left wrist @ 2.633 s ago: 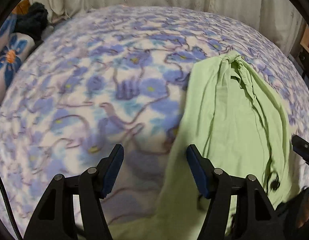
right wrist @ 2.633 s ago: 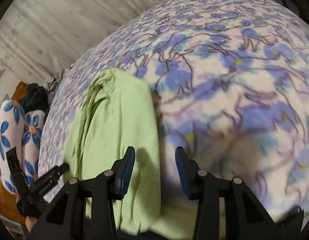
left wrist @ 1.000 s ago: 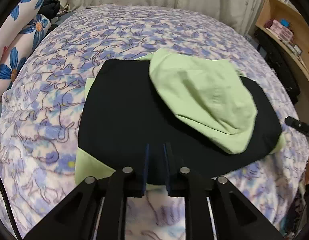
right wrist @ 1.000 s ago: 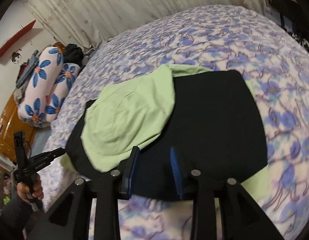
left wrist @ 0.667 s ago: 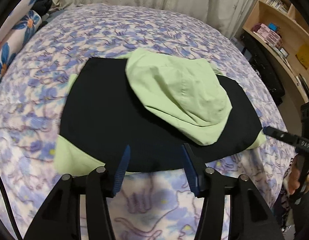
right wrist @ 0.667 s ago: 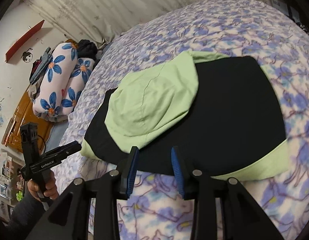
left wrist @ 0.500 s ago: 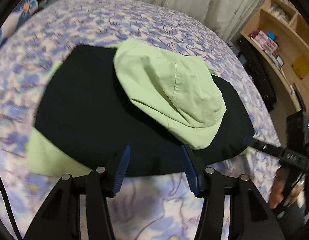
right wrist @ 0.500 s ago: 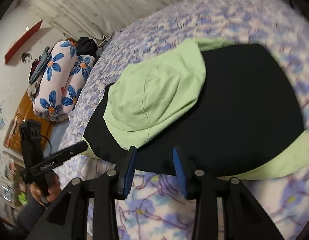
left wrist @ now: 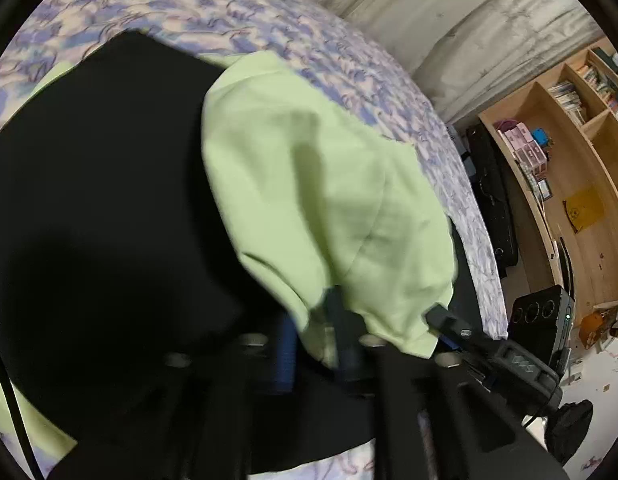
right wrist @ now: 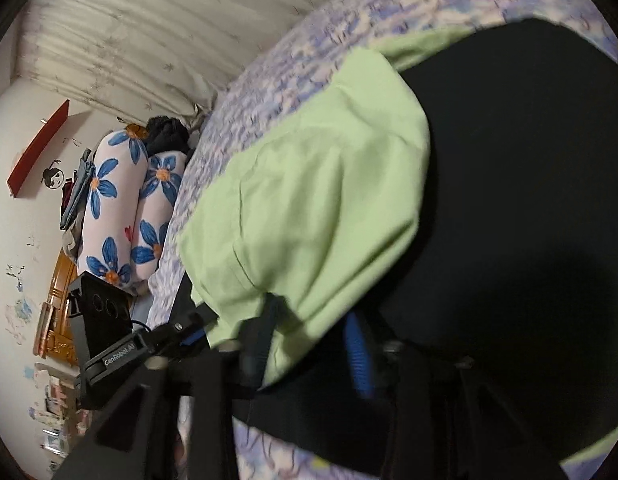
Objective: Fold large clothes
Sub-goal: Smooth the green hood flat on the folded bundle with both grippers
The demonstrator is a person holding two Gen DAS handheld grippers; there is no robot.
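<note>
A black garment (left wrist: 109,200) with light green trim lies spread on the bed. Its light green hood (left wrist: 309,184) is folded onto the black body (right wrist: 529,200). In the left wrist view my left gripper (left wrist: 313,332) is closing, its pads pinching the near edge of the hood. In the right wrist view my right gripper (right wrist: 309,332) is closing too. The hood (right wrist: 309,184) edge fills the gap between its pads, which still stand apart. Each gripper shows in the other's view, at the hood's opposite corner: right gripper (left wrist: 435,314), left gripper (right wrist: 197,320). Both views are blurred.
A blue-and-purple flowered bedspread (left wrist: 269,12) covers the bed. Flowered pillows (right wrist: 121,200) and dark clothes (right wrist: 165,132) lie at its head. Pale curtains (right wrist: 149,20) hang behind. A wooden bookshelf (left wrist: 569,140) stands past the bed's right side, with a dark case (left wrist: 493,200) beside it.
Both grippers came down and forward from the garment's near hem to the hood's near edge, rolling as they went. The left jaws opened, then narrowed onto the hood.
</note>
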